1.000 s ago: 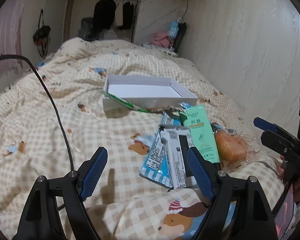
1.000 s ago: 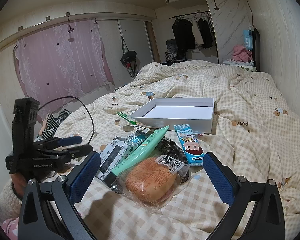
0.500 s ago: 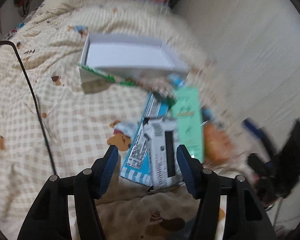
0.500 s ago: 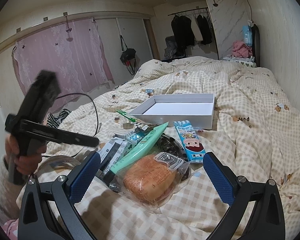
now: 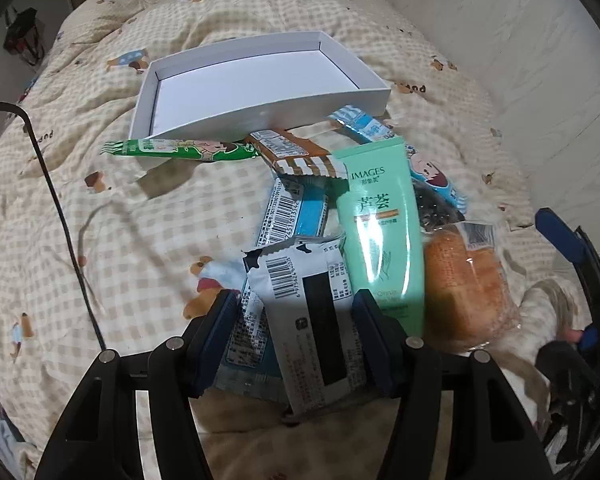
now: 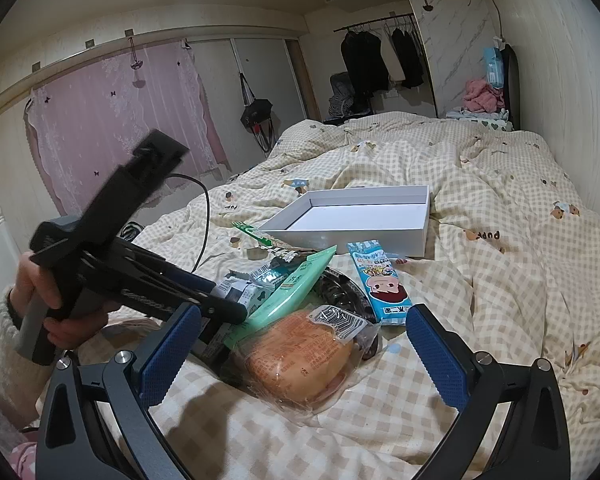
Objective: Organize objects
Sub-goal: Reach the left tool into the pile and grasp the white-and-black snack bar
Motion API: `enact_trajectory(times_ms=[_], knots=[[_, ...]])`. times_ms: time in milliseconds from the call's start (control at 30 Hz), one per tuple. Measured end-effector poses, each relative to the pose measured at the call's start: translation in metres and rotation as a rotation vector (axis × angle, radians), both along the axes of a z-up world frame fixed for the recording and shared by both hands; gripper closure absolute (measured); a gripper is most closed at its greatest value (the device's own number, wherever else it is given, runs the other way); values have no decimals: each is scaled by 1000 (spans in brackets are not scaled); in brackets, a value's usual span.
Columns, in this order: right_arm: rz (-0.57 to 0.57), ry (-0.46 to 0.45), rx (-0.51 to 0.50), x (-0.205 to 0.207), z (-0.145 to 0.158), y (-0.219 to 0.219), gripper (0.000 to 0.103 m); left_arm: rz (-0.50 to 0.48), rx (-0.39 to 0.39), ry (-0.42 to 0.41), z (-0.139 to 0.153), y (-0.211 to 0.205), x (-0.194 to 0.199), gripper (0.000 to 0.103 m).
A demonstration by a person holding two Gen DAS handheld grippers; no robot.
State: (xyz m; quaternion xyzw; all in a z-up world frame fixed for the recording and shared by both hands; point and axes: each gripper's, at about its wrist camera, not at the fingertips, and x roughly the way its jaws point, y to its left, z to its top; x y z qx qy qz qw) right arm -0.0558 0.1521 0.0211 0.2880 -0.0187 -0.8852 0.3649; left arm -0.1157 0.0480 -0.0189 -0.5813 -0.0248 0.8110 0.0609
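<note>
Fingers of my left gripper (image 5: 294,334) are closing around the white snack packet (image 5: 308,312), light and crinkly so best pinched mid-body, atop the pile before the empty white box (image 5: 260,112), while my right gripper (image 6: 300,352) waits open.

A bed (image 6: 480,200) under a cream checked quilt (image 6: 500,280) fills the room; pale wood-grain wall (image 6: 560,60) on the right; pink lace curtain (image 6: 120,132) on the left; dark clothes (image 6: 376,60) hang on a far rail; a black bag (image 6: 256,114), perhaps an umbrella, hangs beside sliding doors (image 6: 252,80); a pink heap (image 6: 482,94) lies far right.
</note>
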Motion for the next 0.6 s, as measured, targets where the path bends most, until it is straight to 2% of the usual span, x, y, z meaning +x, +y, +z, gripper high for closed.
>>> enact_trajectory(times_ms=[67,133,200,300,433,533,600], knots=[[0,-2,0,-1,0,0,0,-14,3,13,0,1,1,49],[0,-3,-2,0,0,0,0,-23,7,35,5,0,3,52],[0,-4,-3,1,0,0,0,-17,25,55,12,-6,4,68],[1,-4,-3,0,0,0,0,-2,105,71,26,-21,2,80],[1,-3,-3,0,0,0,0,48,79,99,33,-37,-1,80],[1,-4,-3,0,0,0,0,64,104,91,31,-43,-2,79],[1,-5,-3,1,0,0,0,90,65,87,30,-45,-3,74]])
